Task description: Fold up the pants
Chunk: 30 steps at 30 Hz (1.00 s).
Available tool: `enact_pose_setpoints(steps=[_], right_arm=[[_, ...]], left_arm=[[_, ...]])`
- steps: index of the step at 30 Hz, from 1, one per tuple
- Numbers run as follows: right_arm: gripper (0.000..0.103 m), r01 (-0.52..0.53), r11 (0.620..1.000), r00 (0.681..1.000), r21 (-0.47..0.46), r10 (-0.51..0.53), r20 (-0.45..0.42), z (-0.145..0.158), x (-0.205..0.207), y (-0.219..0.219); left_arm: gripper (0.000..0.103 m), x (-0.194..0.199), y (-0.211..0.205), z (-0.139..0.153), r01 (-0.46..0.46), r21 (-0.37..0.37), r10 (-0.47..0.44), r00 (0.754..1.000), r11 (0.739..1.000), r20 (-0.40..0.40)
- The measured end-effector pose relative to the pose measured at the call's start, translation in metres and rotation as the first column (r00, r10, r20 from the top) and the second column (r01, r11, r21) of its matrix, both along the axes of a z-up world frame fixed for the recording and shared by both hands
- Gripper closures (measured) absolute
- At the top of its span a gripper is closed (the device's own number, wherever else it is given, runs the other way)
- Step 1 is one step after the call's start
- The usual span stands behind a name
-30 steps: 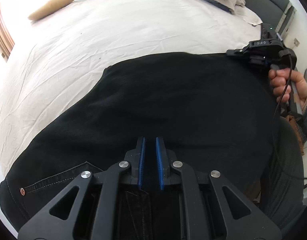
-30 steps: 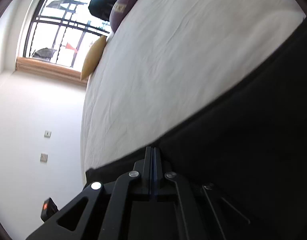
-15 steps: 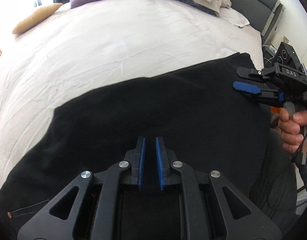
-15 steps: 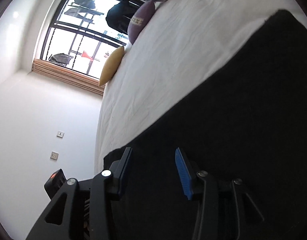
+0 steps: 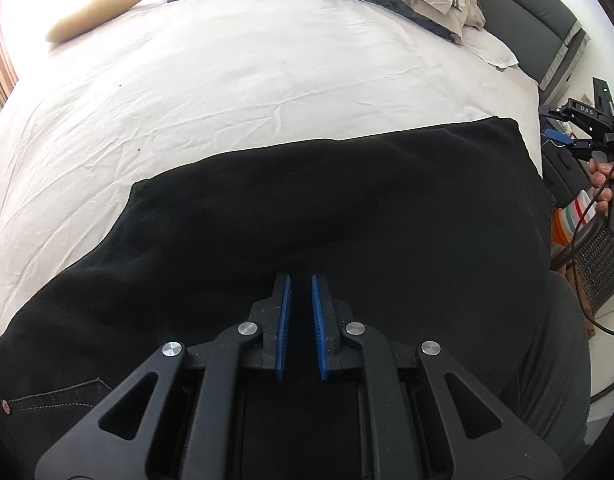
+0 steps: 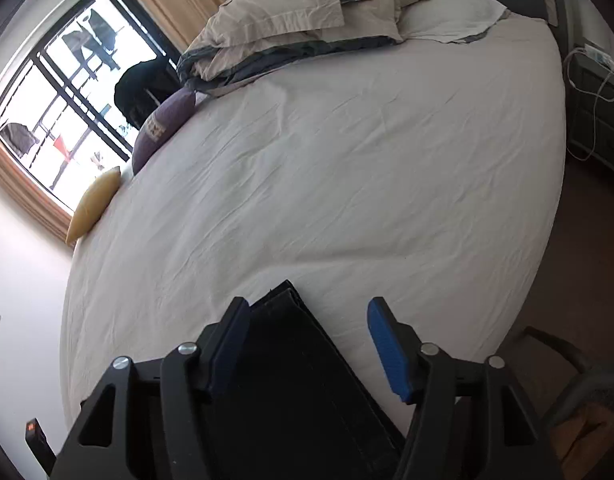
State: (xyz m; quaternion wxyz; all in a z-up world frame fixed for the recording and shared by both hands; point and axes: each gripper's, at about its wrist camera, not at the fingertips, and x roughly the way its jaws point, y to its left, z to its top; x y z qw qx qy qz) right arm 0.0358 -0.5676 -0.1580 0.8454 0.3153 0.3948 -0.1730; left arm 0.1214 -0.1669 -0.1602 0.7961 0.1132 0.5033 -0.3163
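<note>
a white sheet [image 5: 235,80] covers the bed; a yellow cushion [image 6: 93,206], purple pillow [image 6: 163,124] and crumpled duvet [image 6: 307,12] lie near the window [image 6: 67,92].

- The left gripper [image 5: 299,326]: matte black angular linkage arms with triangular cut-outs, four round silver screw heads, two ribbed blue finger pads [image 5: 283,328].
- The right gripper [image 6: 307,344]: same black frame, silver screws, blue pads [image 6: 387,350].
- At three o'clock in the left view, a bare-skinned hand [image 5: 605,184], a black cable [image 5: 583,236], white "DAS" lettering.
</note>
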Motion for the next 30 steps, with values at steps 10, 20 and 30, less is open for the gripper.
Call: enact_pose_setpoints(steps=[10,20,30], right_arm=[[0.036,-0.124,0.980,0.965,0.158,0.156,-0.210,-0.052,-0.012,-0.022],[0.029,-0.242,0.943,0.916,0.230,0.300,-0.267,-0.073,-0.010,-0.024],[0.054,-0.336,0.899,0.883,0.282,0.404,-0.237,-0.068,-0.009,-0.018]], left_arm=[[0.092,-0.015,0.029,-0.004,-0.017,-0.018,0.017,0.999,1.000,-0.035],[0.092,-0.010,0.012,-0.011,-0.014,-0.036,0.012,0.999,0.999,-0.046],[0.092,-0.007,0.021,-0.016,-0.015,-0.061,0.012,0.998,0.998,-0.054]])
